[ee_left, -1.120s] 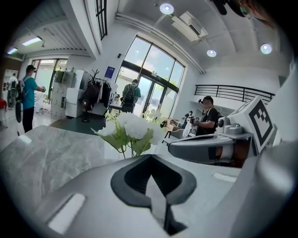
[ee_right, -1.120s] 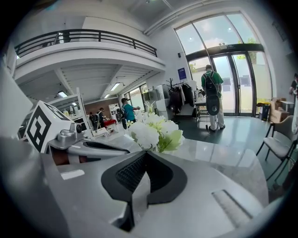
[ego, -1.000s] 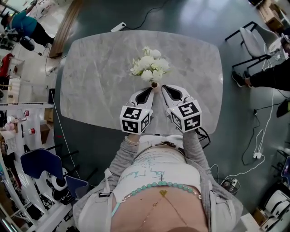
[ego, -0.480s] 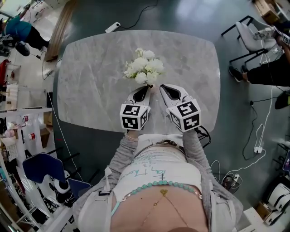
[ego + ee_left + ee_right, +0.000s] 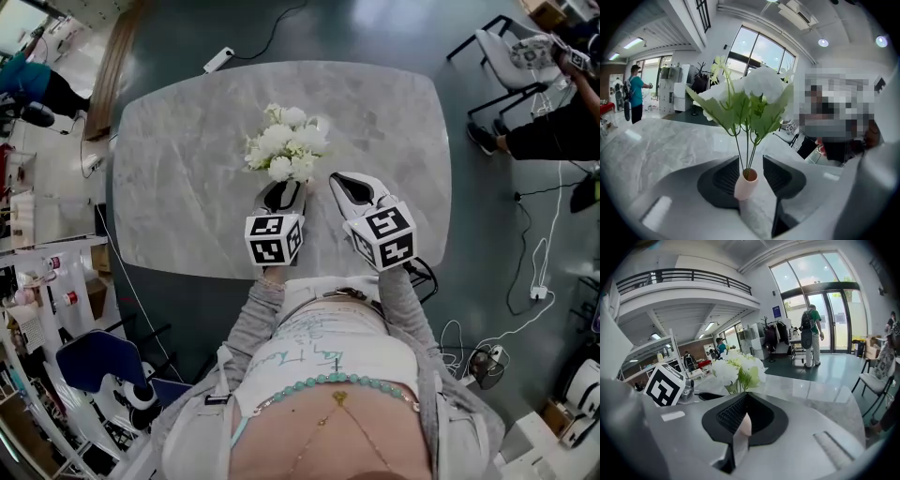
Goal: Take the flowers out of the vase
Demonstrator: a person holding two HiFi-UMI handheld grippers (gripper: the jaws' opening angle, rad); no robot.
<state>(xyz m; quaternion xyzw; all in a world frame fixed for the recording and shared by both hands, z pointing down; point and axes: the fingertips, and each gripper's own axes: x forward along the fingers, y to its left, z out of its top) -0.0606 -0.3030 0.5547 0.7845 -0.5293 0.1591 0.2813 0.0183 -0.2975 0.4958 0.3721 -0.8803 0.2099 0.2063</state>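
The left hand-held gripper (image 5: 280,194) has its jaws apart round the pink vase (image 5: 746,185) on the desk (image 5: 178,178), the right hand-held gripper (image 5: 349,186) beside it nearly closed on nothing — tug the flowers (image 5: 281,145) before that vase is pinned and it could well lift or topple.

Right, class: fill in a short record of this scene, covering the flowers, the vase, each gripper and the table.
flowers: white, green leaves, stems in the vase
vase: small, pink, upright, between the left gripper's jaws
left gripper: jaws apart, one on each side of the vase
right gripper: jaws together, to the right of the flowers
table: grey marble top
task state: flowers not yet out
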